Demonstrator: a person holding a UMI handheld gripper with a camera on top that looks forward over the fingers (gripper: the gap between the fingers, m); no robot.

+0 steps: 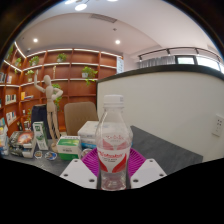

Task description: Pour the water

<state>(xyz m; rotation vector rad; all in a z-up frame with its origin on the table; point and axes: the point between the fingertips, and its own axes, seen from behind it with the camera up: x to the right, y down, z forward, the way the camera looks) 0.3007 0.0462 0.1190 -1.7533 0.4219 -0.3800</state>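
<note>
The tool [113, 168] grips a clear plastic bottle [113, 140] — ribbed, white-capped, pink-labelled — between its magenta pads [92, 163], held upright above the bench [30, 165]. Beyond it lie a green box [68, 146] and a jointed wooden mannequin [49, 105].

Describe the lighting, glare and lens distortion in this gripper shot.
Gripper view: round ceiling lights glare white; fisheye bends the shelves and the white partition; the bottle, gripped between the jaws, looks evenly lit, with no strong shadow.
</note>
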